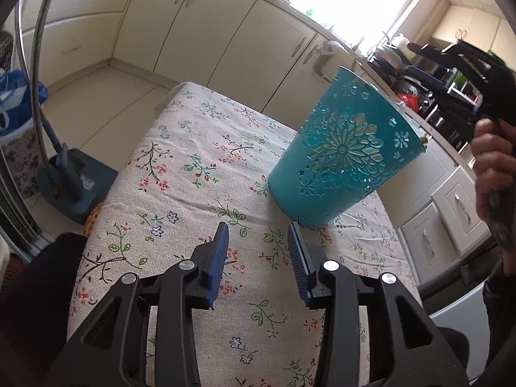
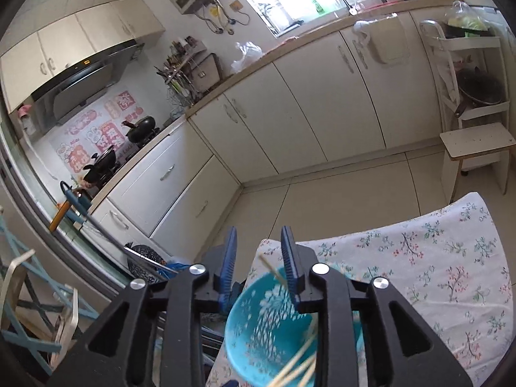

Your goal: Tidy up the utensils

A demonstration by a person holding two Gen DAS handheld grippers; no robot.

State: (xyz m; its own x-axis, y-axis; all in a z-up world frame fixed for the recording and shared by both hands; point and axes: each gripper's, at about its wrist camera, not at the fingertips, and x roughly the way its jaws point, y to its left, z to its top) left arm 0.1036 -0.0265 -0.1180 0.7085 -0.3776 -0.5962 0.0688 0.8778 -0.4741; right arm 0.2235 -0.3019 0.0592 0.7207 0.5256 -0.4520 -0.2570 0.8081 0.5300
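Note:
A teal cut-out utensil holder [image 1: 345, 151] stands on the floral tablecloth [image 1: 180, 167]. My left gripper [image 1: 258, 229] hovers open just in front of the holder's base, nothing between its blue pads. In the right wrist view my right gripper [image 2: 259, 235] is open right above the holder's mouth [image 2: 267, 322]. Several pale chopsticks [image 2: 300, 364] lean inside the holder, blurred. One thin chopstick [image 2: 272, 271] shows loose between the jaws, and the pads do not press on it. From the left wrist view the right gripper's black body [image 1: 451, 58] sits above the holder, held by a person's hand [image 1: 490, 161].
Cream kitchen cabinets [image 1: 225, 38] and tiled floor [image 2: 338, 206] lie beyond the table's far edge. A blue floor tool [image 1: 64, 174] stands left of the table. A white step stool [image 2: 477, 148] and a shelf rack [image 2: 467, 64] stand at the right.

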